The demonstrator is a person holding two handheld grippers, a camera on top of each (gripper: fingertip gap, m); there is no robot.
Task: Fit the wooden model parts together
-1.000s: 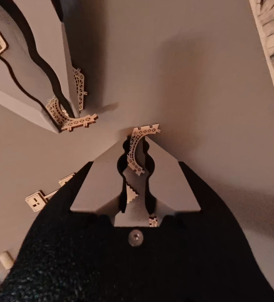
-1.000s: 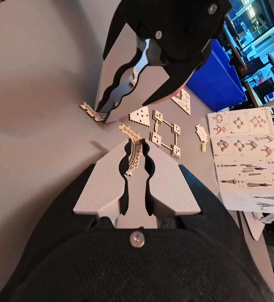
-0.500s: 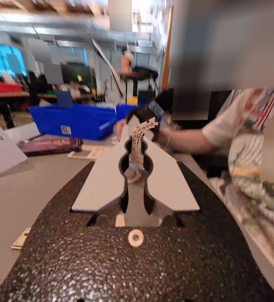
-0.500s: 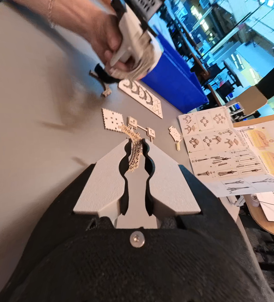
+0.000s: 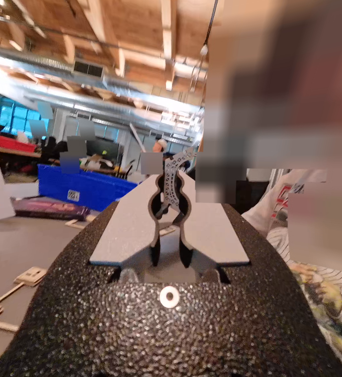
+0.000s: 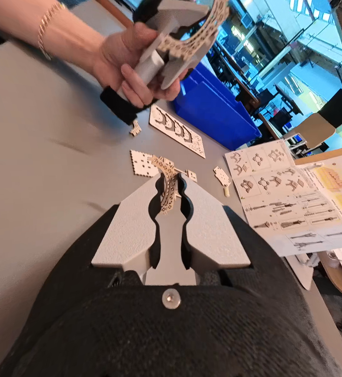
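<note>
My left gripper is shut on a curved lattice wooden leg and is tilted up toward the room and ceiling. In the right wrist view the same left gripper is held high by a hand, with its curved piece in its jaws. My right gripper is shut on another curved lattice wooden leg above the grey table. Loose parts lie beyond it: a square perforated plate, a small notched piece and a small piece under the hand.
A wooden sheet with cut-outs lies at the back, a blue bin behind it. Paper instruction sheets cover the right. In the left wrist view: blue bin, dark box, a person's pale shirt at right.
The left gripper has lifted off the table with its piece and swung upward, from facing the tabletop to facing the room. The right gripper kept its hold and tilted back a little.
</note>
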